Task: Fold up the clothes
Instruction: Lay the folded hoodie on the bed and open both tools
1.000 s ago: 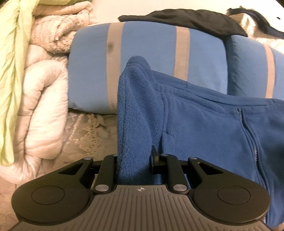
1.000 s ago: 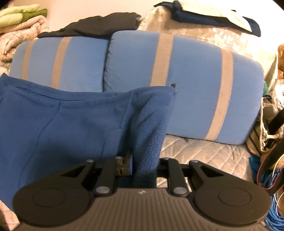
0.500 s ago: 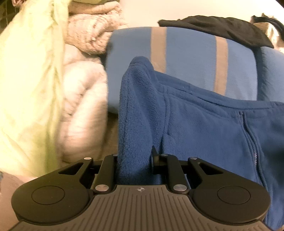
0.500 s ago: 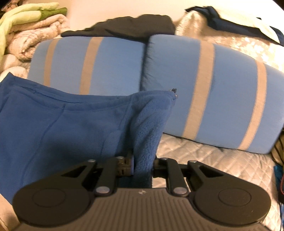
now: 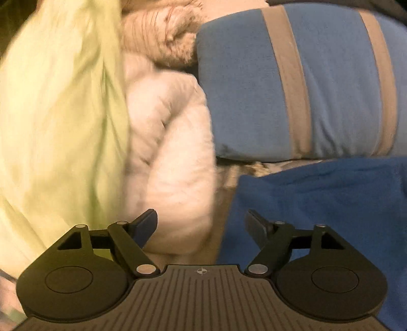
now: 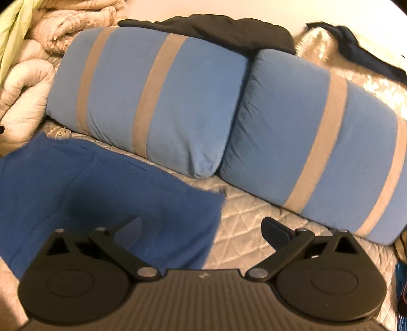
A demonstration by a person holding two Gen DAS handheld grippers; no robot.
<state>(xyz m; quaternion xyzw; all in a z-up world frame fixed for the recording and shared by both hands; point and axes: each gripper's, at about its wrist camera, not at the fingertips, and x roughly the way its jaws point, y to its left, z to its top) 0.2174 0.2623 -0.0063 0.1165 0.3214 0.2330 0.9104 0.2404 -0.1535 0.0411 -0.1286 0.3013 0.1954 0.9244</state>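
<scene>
Fleece jacket (image 6: 101, 183) flat, quilted bedspread (image 6: 244, 229), striped pillows (image 6: 152, 96)

Bed (image 6: 244, 239) with pale quilted, diamond-stitched cover. 2 blue pillows (image 6: 157, 101) with grey stripes along its far side, touching. Dark garment (image 6: 223, 30) draped on top. Cream and beige blankets (image 5: 165, 142) piled left, light green sheet (image 5: 58, 122) beside them. Warm yellowish light, pale wall (image 6: 254, 10) behind.

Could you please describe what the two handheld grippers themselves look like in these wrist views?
The left gripper and right gripper look identical: matte black linkage arms with silver pivot pins, two round black discs with inset circles, and a grey ribbed centre plate bearing a small crosshair mark. The flat finger pads look dark. No cables, hands or sleeves show.
</scene>
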